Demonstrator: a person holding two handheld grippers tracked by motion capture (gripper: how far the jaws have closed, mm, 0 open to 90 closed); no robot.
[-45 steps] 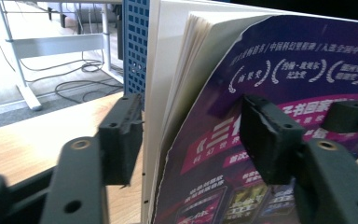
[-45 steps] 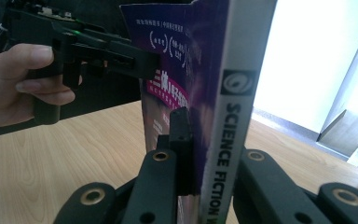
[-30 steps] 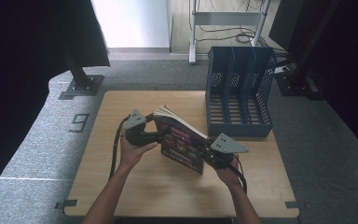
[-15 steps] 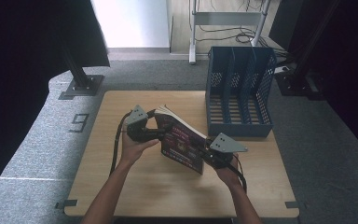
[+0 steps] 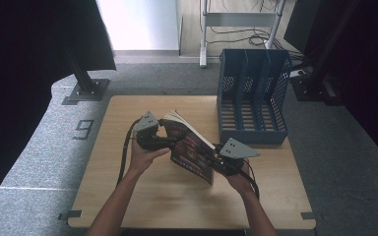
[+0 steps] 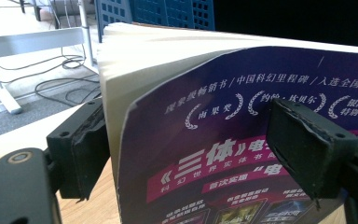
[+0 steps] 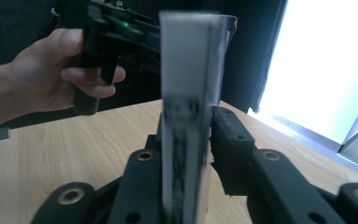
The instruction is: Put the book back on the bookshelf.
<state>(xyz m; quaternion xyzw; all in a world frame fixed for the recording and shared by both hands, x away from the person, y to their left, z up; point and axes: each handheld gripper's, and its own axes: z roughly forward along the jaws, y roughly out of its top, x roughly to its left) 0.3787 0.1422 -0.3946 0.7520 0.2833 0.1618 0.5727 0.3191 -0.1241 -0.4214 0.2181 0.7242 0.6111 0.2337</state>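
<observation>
One book point(image 5: 191, 147) stands tilted on its lower edge above the table point(image 5: 128, 196), held between my two grippers. My left gripper point(image 5: 163, 140) meets it at the upper left end; in the left gripper view the page block and purple cover point(image 6: 242, 140) sit between the jaws, one pad behind the pages, the other over the cover, and I cannot tell whether they press. My right gripper point(image 5: 216, 158) meets the lower right end; in the right gripper view the spine point(image 7: 186, 116) rises between the jaws, which have just been opening, with a sliver of gap at the right pad, so they have let go. One blue file rack point(image 5: 252, 93), with three slots, stands just beyond the book at the table's far right.
</observation>
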